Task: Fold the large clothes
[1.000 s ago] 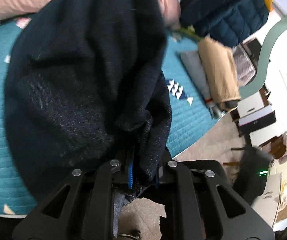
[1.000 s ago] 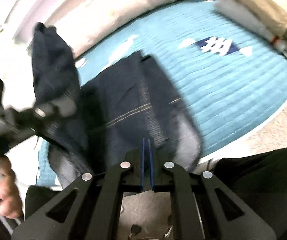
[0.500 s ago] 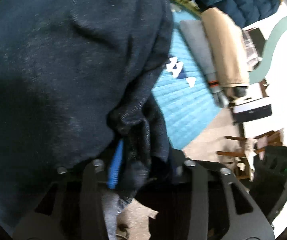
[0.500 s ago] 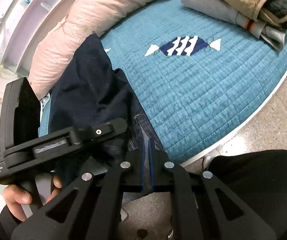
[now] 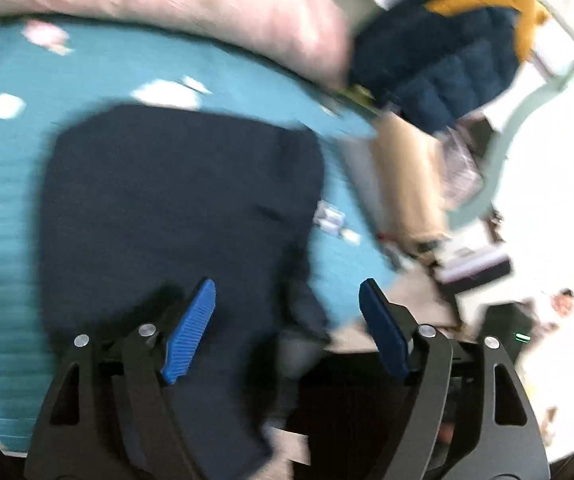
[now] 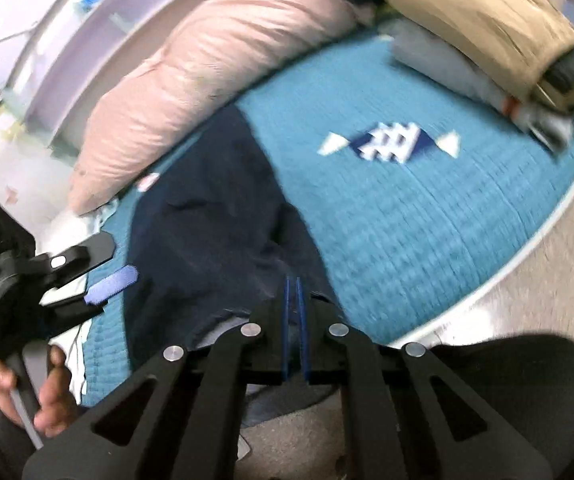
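Dark navy jeans [image 5: 179, 208] lie folded over on the teal quilted mat [image 5: 3, 200], also seen in the right wrist view [image 6: 215, 224]. My left gripper [image 5: 287, 332] is open and empty above the near edge of the jeans; it shows at the left of the right wrist view [image 6: 99, 268]. My right gripper [image 6: 295, 312] has its blue pads pressed together on the near edge of the jeans at the mat's front rim.
A pink duvet [image 6: 207, 60] lies along the back of the mat [image 6: 427, 220]. A stack of folded clothes, tan on grey [image 6: 487, 36], sits at the right. A navy and yellow puffer jacket [image 5: 447, 60] is behind it. Bare floor [image 6: 547, 272] runs beyond the mat's rim.
My left gripper has opened and let go of the jeans, which have dropped flat onto the mat. My right gripper has stayed shut on the near edge.
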The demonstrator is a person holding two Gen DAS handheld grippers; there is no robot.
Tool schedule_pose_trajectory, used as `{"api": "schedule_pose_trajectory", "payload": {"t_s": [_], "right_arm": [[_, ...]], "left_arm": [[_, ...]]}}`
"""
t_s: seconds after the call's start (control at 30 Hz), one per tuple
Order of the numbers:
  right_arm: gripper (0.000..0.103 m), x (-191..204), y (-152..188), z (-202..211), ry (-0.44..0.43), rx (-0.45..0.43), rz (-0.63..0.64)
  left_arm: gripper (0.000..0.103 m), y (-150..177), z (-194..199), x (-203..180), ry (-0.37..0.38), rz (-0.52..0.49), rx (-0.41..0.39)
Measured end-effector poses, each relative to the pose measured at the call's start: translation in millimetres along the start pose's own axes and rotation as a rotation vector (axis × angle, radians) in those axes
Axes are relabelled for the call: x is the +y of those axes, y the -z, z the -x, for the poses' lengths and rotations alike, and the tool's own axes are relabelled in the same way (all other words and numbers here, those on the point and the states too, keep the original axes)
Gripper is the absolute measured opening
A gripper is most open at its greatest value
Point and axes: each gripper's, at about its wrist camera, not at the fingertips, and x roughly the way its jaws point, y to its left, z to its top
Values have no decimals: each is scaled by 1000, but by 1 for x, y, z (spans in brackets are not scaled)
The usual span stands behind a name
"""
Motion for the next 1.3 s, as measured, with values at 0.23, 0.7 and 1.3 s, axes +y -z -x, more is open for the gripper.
{"api": "schedule_pose_trajectory", "payload": {"t_s": [0.23,0.7,1.3], "right_arm": [[6,46,-7,-41,-232,165,-16],[0,-1,29,-74,115,325,-51],[3,-16,-66,-104,-38,181,-43]], "left_arm": [[75,-15,-13,51,-78,103,46],[76,-29,-39,57,-93,126,96],[76,-59,-36,74,-136,135,40]]}}
